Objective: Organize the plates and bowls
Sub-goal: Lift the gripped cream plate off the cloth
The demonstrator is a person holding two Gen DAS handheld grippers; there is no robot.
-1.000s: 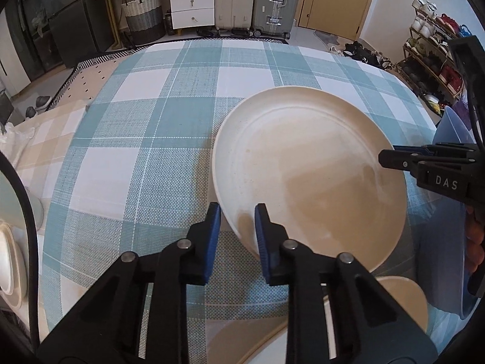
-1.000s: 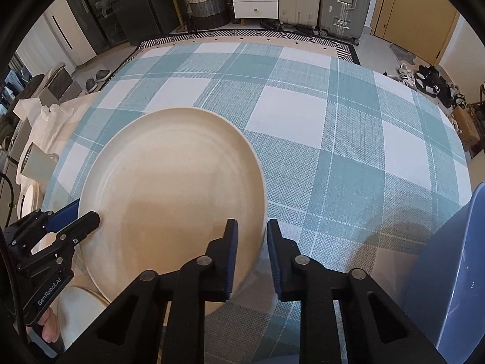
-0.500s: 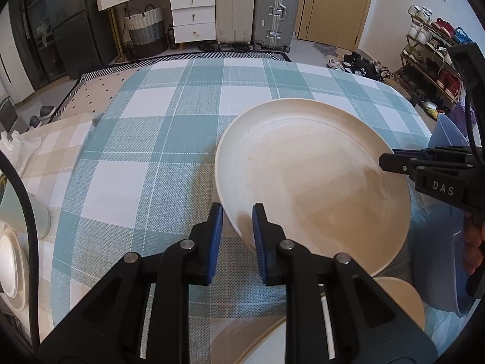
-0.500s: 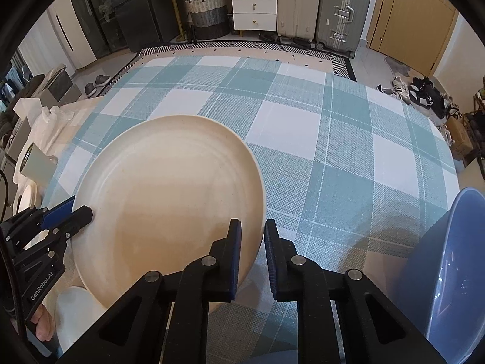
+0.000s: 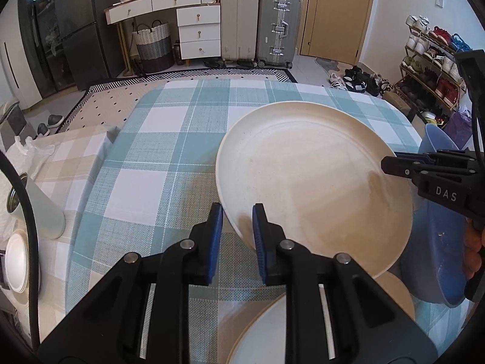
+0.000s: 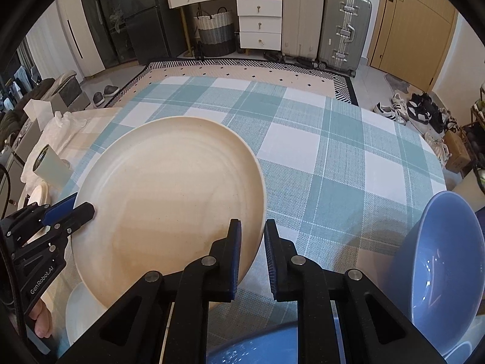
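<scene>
I've got the big cream plate (image 5: 315, 182) pinched at opposite rims, left gripper (image 5: 238, 230) and right gripper (image 6: 252, 248) both clamped on it, held tilted above the checked tablecloth (image 5: 169, 139). Blue bowl (image 6: 439, 267) sits right of it. Since a second ago, plate's higher.

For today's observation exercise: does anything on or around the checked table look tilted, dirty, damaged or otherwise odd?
The large cream plate hangs tilted above the checked tablecloth, pinched at opposite rims by the left gripper and right gripper. Faint brownish specks mark its face. A blue bowl stands on edge at right. Nothing looks broken.
</scene>
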